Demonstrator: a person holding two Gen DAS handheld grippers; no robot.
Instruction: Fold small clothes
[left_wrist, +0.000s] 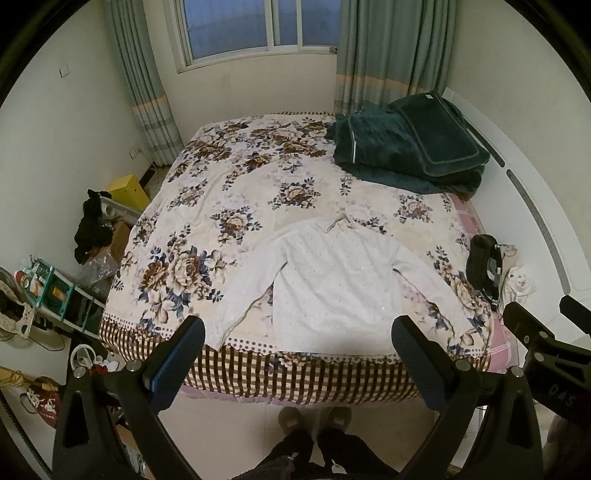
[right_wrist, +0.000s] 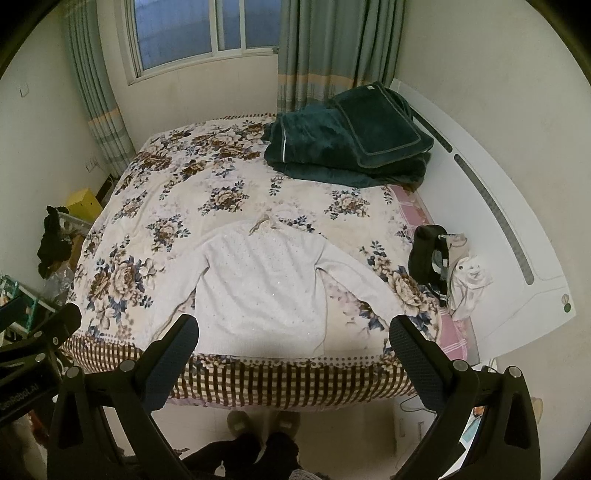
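From the left wrist camera, the left gripper (left_wrist: 297, 354) hangs above the near edge of the bed (left_wrist: 303, 380), its jaws spread wide with nothing between them. Past the fingertips a white sweater (left_wrist: 332, 280) lies flat on the floral bedspread (left_wrist: 236, 192), hem toward the foot of the bed, collar pointing to the window (left_wrist: 258, 26), and both sleeves spread out and angled down toward the near edge. A pile of dark green bedding (left_wrist: 410, 147) sits at the far right corner by the headboard (left_wrist: 532, 206). A small heap of dark and pale clothes (left_wrist: 491, 269) rests at the right edge of the bed, apart from the sweater. Part of the right gripper (left_wrist: 546, 343) shows at the right border. The person's slippered feet (left_wrist: 314, 417) stand on the floor below.

From the right wrist camera, the right gripper (right_wrist: 293, 350) is likewise wide open and holds nothing, poised over the foot of the bed (right_wrist: 295, 384). The white sweater (right_wrist: 266, 284) lies centred ahead of it on the floral bedspread (right_wrist: 177, 199), a crease running down its right side. The dark green bedding (right_wrist: 343, 144) is at the far right, and the heap of clothes (right_wrist: 443, 266) lies beside the headboard (right_wrist: 498, 221). Part of the left gripper (right_wrist: 40, 339) shows at the left border.
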